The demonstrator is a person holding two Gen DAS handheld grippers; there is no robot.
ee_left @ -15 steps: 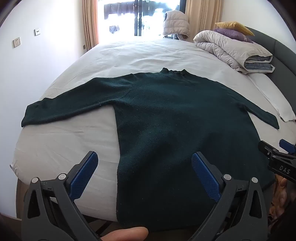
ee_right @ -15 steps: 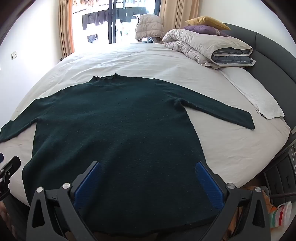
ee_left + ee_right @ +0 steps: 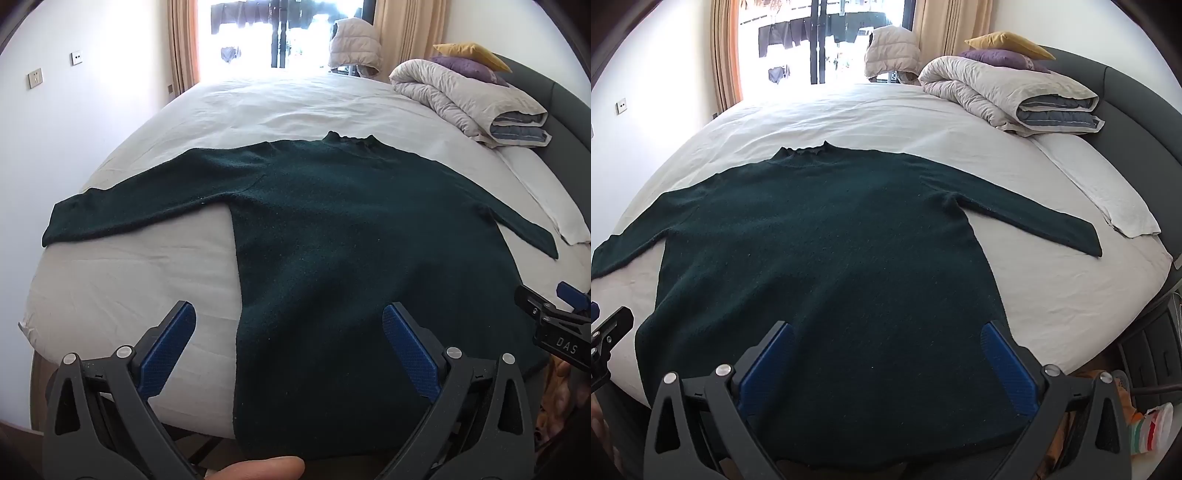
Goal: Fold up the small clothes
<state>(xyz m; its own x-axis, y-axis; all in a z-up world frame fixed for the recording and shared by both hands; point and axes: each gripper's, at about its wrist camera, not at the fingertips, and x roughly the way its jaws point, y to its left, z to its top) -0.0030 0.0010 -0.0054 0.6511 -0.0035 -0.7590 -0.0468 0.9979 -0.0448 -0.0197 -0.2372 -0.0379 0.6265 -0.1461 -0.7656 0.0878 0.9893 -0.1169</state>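
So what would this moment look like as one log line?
sweater: flat on bed, unfolded | left tool: open | right tool: open

The bed (image 3: 849,110) is bare sheet beyond the sweater's (image 3: 820,266) collar, all the way to the window end, and open on each side below the 2 spread sleeves. A folded duvet (image 3: 1008,96) with 2 cushions (image 3: 1004,48) stacked on it fills the far right corner against the headboard (image 3: 1137,99), and a pillow (image 3: 1108,192) lies just past the right sleeve's cuff. The wall (image 3: 74,129) runs close along the bed's left edge.
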